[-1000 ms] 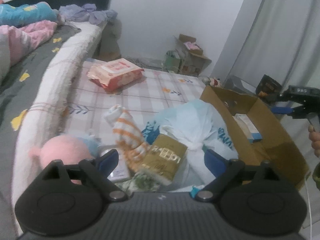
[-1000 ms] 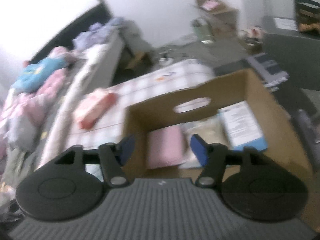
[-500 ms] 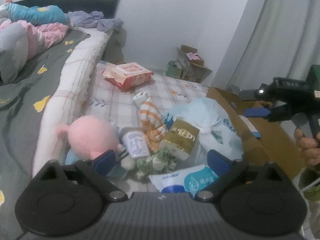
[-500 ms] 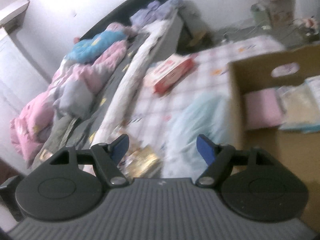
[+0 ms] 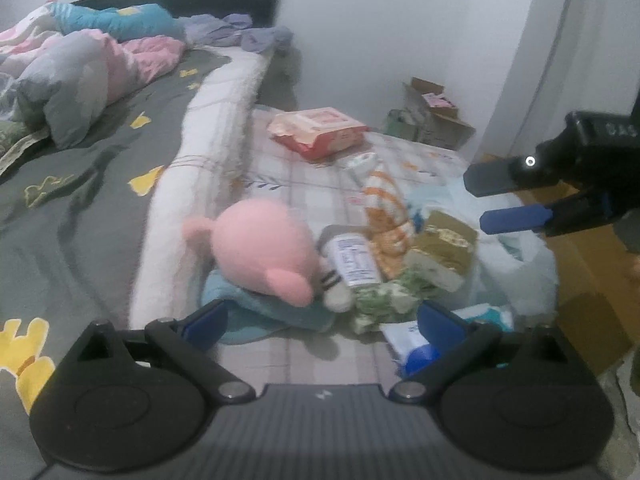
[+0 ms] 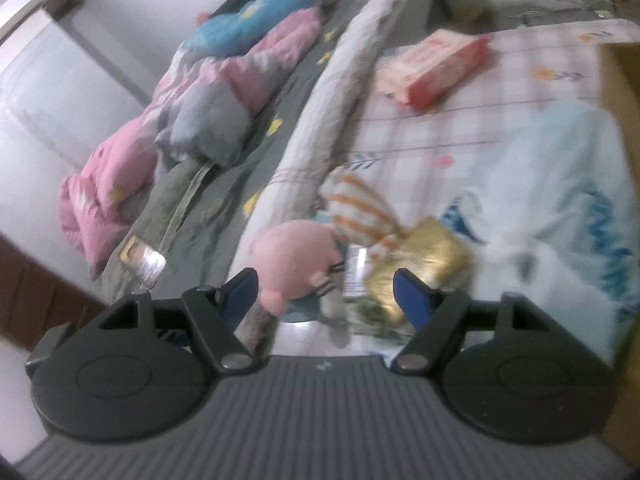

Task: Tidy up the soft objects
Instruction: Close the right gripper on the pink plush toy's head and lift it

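Observation:
A pile of soft things lies on a checked mat [image 5: 304, 176] beside the bed: a pink plush toy [image 5: 260, 252] [image 6: 296, 260] on a blue cloth [image 5: 264, 312], an orange-striped cloth [image 5: 384, 208] [image 6: 356, 208], a gold pack [image 5: 444, 248] [image 6: 420, 268], a white bottle [image 5: 354, 260] and a light blue plastic bag [image 6: 560, 184]. My left gripper [image 5: 322, 318] is open and empty just before the plush. My right gripper [image 6: 326, 290] is open and empty over the pile; it also shows in the left wrist view [image 5: 500, 200].
A red and pink tissue pack [image 5: 318, 130] [image 6: 436, 64] lies farther on the mat. A cardboard box [image 5: 588, 264] stands at the right. The bed [image 5: 80, 168] with crumpled quilts [image 6: 192, 112] runs along the left. Small boxes [image 5: 432, 120] sit by the wall.
My right gripper has swung left from the cardboard box to above the pile. My left gripper has pulled back and turned left, so the plush and the bed fill more of its view.

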